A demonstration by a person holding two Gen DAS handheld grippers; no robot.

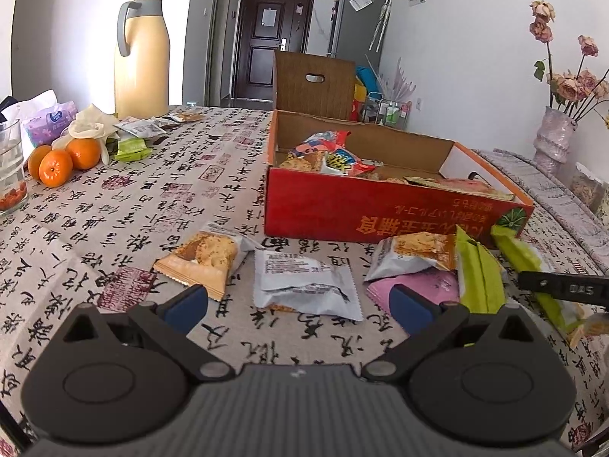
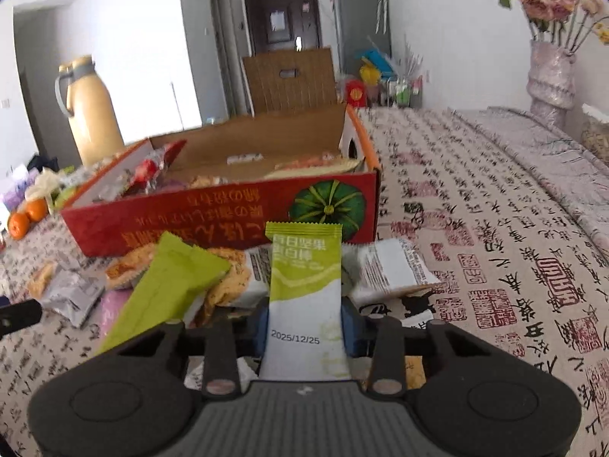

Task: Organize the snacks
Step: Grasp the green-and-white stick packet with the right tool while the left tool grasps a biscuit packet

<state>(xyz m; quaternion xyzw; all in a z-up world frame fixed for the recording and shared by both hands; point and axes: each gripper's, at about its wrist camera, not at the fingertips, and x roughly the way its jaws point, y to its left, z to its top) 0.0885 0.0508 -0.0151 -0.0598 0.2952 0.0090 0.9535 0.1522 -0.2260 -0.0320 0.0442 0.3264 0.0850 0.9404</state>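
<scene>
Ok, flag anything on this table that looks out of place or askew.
Snack packets lie scattered on the tablecloth in front of the red box, some overlapping, such as a green packet over a pink one. The right gripper is shut on another green-and-white packet. Nothing looks spilled or damaged.

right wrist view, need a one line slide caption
Right gripper shut on a green-and-white snack packet before the open red snack box.

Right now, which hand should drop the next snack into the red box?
The right. Its tongs are already shut on a green packet, just in front of the red box. The left tongs are open and empty.
</scene>
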